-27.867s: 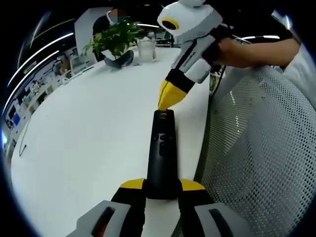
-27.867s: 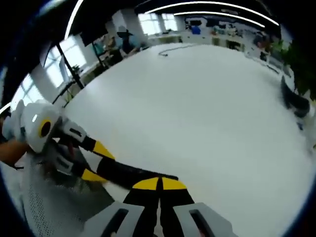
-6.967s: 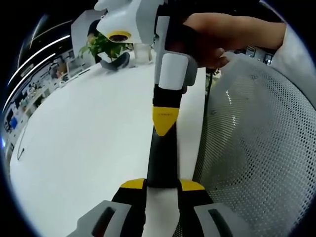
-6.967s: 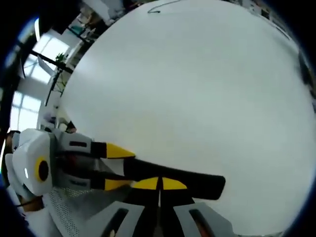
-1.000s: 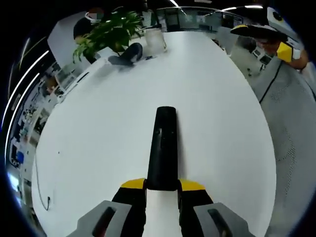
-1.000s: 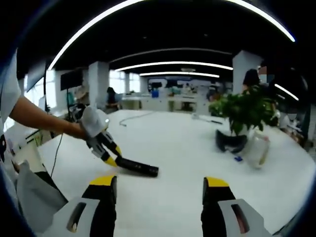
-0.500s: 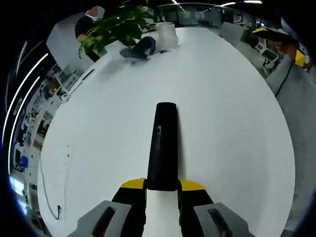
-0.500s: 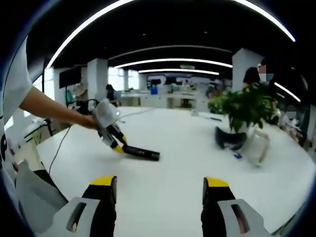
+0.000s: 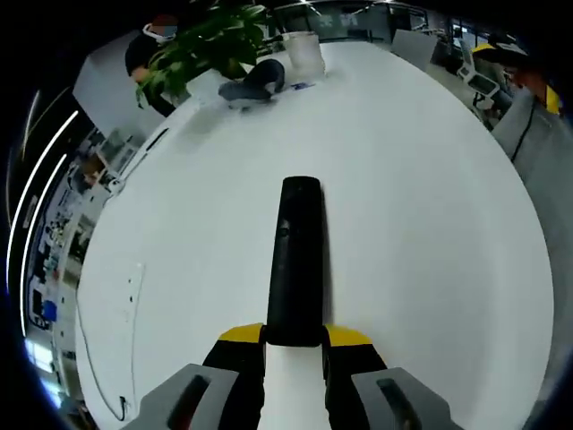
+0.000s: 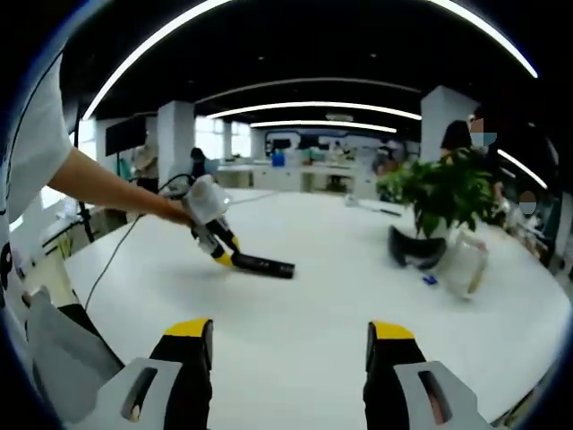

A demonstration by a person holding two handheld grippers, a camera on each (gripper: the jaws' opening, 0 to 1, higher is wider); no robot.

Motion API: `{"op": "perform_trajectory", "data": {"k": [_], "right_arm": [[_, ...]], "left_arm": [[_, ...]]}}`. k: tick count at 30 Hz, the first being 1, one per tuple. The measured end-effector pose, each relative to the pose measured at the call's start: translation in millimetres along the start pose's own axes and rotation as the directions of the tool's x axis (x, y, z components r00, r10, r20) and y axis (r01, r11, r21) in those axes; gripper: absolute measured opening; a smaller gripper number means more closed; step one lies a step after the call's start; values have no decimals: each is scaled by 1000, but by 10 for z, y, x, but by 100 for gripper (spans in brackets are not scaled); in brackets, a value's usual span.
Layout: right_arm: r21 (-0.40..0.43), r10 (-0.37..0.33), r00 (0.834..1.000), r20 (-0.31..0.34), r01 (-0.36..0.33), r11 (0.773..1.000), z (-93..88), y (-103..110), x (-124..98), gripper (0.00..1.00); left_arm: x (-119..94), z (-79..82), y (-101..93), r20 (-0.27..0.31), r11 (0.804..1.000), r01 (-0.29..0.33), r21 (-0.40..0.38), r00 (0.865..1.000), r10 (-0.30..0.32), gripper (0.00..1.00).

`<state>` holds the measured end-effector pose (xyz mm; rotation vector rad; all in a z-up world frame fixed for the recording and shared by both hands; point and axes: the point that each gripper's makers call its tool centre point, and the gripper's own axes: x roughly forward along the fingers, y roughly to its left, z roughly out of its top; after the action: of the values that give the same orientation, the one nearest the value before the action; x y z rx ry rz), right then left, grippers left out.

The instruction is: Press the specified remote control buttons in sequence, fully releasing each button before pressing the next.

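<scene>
A long black remote [image 9: 295,260] sticks out forward from my left gripper [image 9: 294,337], whose yellow-tipped jaws are shut on its near end. It hovers over the white table [image 9: 421,233]. In the right gripper view the same remote [image 10: 266,265] points right from the left gripper [image 10: 228,258], which a person's hand holds low over the table. My right gripper [image 10: 288,333] is open with nothing between its jaws, well back from the remote.
A potted plant [image 10: 443,193], a dark curved object [image 10: 412,251] and a clear jar [image 10: 466,264] stand at the table's far right. A thin cable [image 9: 130,287] lies near the left edge. A mesh chair back [image 10: 63,358] is at lower left.
The left gripper has carried the remote a little farther out over the table, rightward in the right gripper view. The right gripper has stayed open and still.
</scene>
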<state>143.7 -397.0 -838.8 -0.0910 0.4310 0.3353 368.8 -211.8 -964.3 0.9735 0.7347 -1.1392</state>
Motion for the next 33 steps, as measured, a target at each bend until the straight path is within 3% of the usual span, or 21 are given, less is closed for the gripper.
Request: {"op": "perform_trajectory", "data": {"k": [10,16,22,27,33], "right_arm": [[0,-2,1000,10,2,1000,22,-5,-1,68],[1,3,1000,15,-3,1000,37,-7,3,68],[4,10,999,31,-10,1000,71,8,-15,68],[12,10,999,48,-11,1000,100,8,-30,69],[21,15,997,70,-17,1000,135,24,-52,71]], "left_arm": [[42,-27,27,-13,999,-14,41,1000,15,23],[47,-28,22,-23,1000,-15,11,1000,15,24],[7,-29,44,-15,998,-32,-49,999,32,31],[-144,-26,35,19,987,-65,-146,997,69,34],[-404,40,-61,121,949,-100,-299,983,142,44]]}}
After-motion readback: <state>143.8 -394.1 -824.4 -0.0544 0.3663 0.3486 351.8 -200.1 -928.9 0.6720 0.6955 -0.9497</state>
